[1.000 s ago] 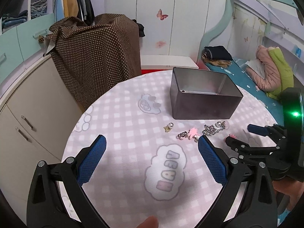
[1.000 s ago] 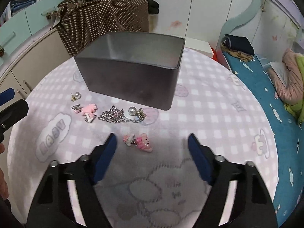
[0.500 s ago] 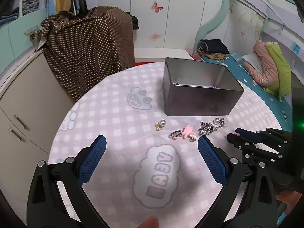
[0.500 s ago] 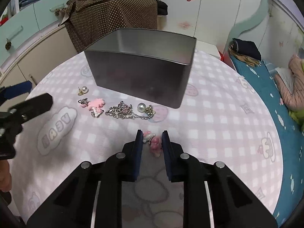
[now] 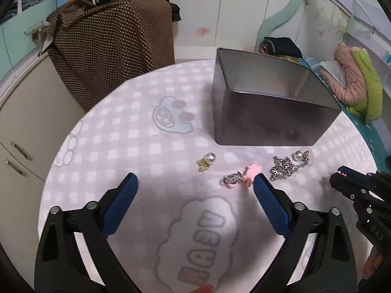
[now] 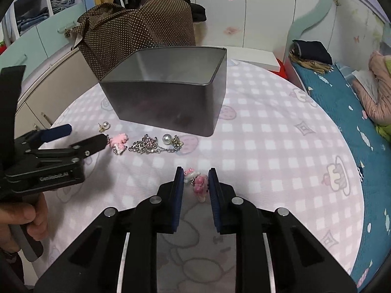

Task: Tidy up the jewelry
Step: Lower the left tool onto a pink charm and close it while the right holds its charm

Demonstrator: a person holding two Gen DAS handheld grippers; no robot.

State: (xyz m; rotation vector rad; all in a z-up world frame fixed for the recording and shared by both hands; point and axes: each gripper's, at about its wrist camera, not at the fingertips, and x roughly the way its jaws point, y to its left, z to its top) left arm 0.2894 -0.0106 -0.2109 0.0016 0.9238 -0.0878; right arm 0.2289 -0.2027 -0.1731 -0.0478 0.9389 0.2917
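On the round table's pink checked cloth [image 6: 281, 131], the right gripper [image 6: 195, 183] has its blue pads clamped on a little pink charm [image 6: 199, 183], which looks slightly raised off the cloth, well in front of the grey metal tin [image 6: 171, 102]. Left gripper [image 5: 194, 185] hangs with its fingers spread wide, nothing between them. Just past its right finger lies another pink charm [image 5: 251, 172], beside a silver chain [image 5: 283, 169] with a pearl earring [image 5: 301, 155] at its end. A second pearl earring [image 5: 207, 161] lies apart on the left. All of that is close to the tin's front wall.
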